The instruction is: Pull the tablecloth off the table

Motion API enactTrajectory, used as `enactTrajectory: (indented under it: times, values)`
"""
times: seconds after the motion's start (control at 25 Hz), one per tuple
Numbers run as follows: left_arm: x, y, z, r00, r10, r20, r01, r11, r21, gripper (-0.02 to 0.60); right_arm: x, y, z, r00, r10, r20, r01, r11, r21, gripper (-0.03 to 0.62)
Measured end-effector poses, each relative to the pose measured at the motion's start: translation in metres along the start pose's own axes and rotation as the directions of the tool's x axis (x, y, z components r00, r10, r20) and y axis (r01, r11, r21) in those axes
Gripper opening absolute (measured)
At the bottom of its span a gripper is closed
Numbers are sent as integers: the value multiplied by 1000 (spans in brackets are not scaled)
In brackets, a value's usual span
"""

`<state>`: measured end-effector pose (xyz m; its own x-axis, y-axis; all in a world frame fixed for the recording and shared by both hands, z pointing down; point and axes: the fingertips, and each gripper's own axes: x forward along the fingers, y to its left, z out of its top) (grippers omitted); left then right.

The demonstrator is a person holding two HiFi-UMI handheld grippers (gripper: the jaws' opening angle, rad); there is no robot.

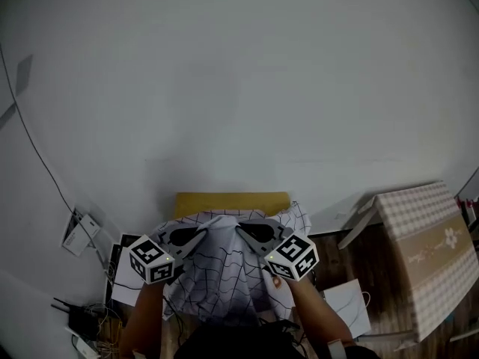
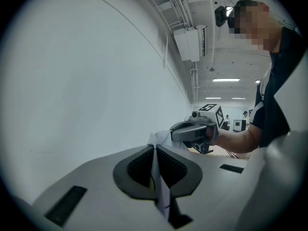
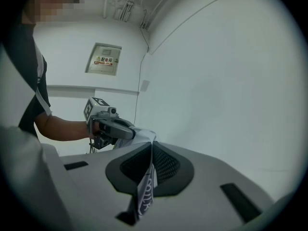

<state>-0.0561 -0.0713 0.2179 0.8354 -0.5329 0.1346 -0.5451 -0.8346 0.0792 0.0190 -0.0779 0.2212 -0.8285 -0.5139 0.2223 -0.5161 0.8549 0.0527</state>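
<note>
Tablecloth (image 1: 224,279), white with black grid lines, hung bunched between both grippers over the near edge of the wooden table (image 1: 232,203). Left gripper (image 1: 212,224) and right gripper (image 1: 241,228) each had jaws clamped on its fabric.
</note>
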Motion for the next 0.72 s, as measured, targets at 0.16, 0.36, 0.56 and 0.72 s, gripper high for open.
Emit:
enactTrajectory:
  times: [0.16,0.36,0.56,0.72]
  values:
    - [-5,-11,30,999,31,9,-32,998,55,16,-14,3,28,999,21,30,-20,999,-47,25]
    - [-14,-34,64,998,57,33,-60,992,110,15,-36,12,61,998,26,63,-18,992,-122,25]
    - [-8,-54,106,994,64,86,-75,989,127,15,-64,4,99,993,28,118,-9,986,-164,25]
    - [-4,-71,134,993,47,105,-63,986,152,15,-86,2,124,989,24,144,3,983,-185,25]
